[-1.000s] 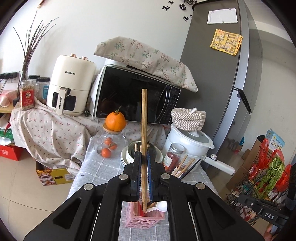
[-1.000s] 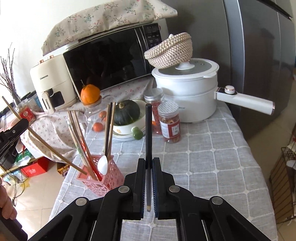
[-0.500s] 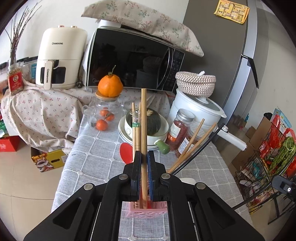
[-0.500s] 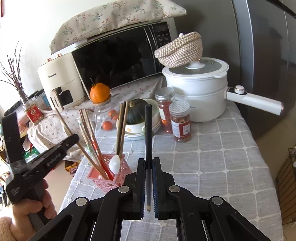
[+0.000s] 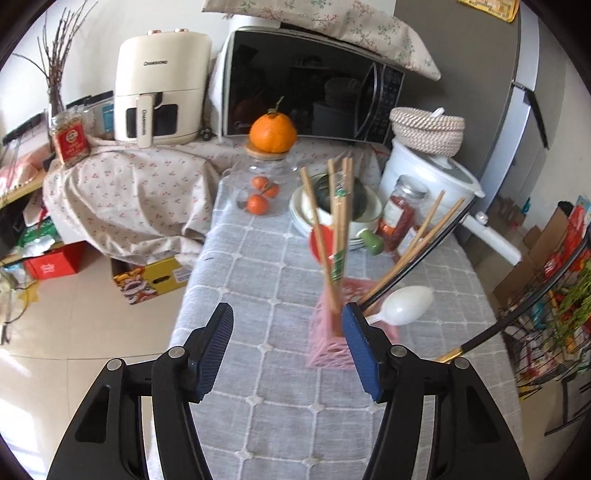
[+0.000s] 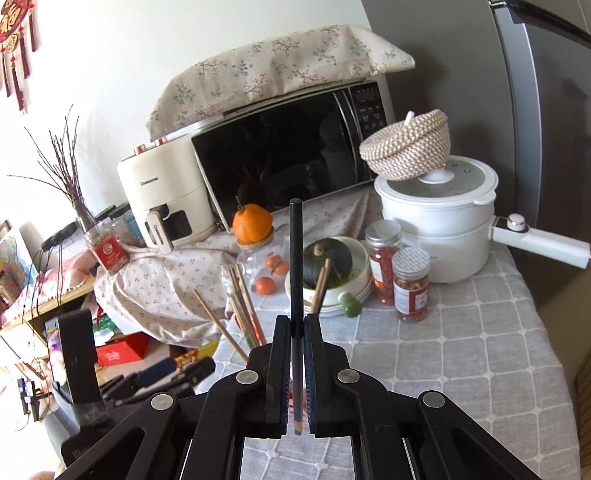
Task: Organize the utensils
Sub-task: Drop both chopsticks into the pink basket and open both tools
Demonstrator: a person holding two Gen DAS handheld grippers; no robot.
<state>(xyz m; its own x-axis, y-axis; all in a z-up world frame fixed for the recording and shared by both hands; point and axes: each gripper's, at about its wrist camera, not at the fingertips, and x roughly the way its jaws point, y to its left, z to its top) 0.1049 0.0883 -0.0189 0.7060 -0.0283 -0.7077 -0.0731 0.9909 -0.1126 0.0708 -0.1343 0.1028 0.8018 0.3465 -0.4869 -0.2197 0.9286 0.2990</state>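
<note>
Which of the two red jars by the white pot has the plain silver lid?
The taller jar, behind; the shorter jar in front has a checked lid.

Domestic kitchen corner in daylight. A black microwave [image 5: 310, 99], topped with a floral cloth [image 6: 273, 70], stands against a white wall [image 5: 110, 22]. Left of the microwave: a cream air fryer [image 5: 162, 85] and bare twigs [image 6: 66, 166]. Right of it: a grey refrigerator [image 6: 535, 110]. In front: the table [image 5: 258, 280] under a grey checked cloth. Below left: a beige tiled floor [image 5: 74, 332].
</note>
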